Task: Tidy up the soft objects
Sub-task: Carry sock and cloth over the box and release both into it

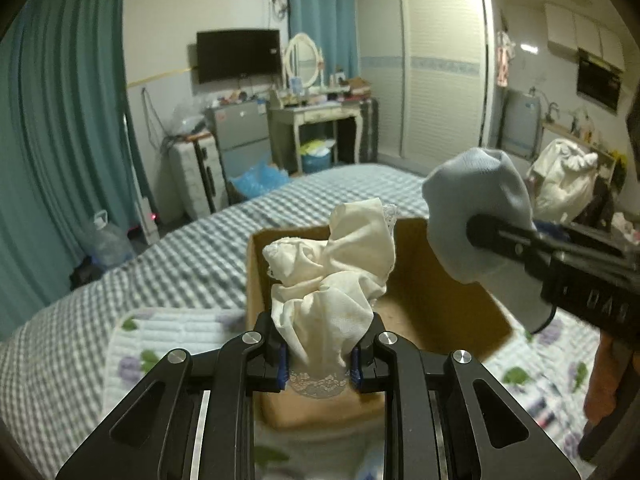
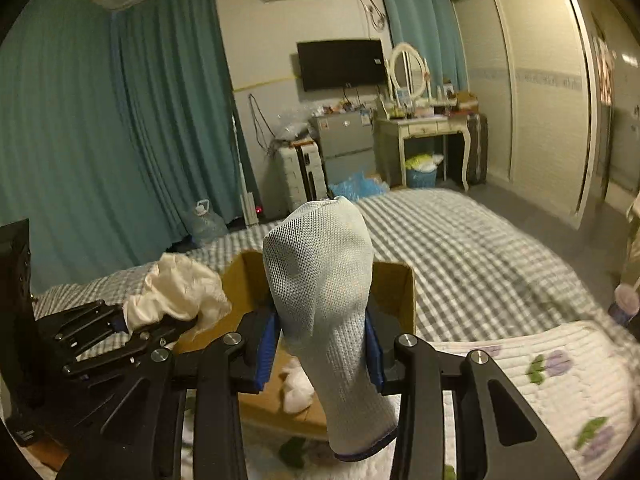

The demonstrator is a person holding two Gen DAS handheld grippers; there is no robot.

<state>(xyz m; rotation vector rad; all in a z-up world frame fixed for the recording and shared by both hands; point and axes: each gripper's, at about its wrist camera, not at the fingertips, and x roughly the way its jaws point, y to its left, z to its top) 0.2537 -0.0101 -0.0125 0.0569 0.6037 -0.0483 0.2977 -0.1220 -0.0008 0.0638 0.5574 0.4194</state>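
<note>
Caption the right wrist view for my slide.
Right gripper holds sock above box on bed.

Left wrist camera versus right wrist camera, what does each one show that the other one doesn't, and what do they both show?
Only the left wrist view shows the lace trim of the cream cloth hanging below the left gripper, and a white bag far right.

Only the right wrist view shows white stuffing lying inside the cardboard box, and the dark cuff of the blue sock in the right gripper.

Both show both grippers clamped on their items over the box, the checked bed, television and dressing table.
</note>
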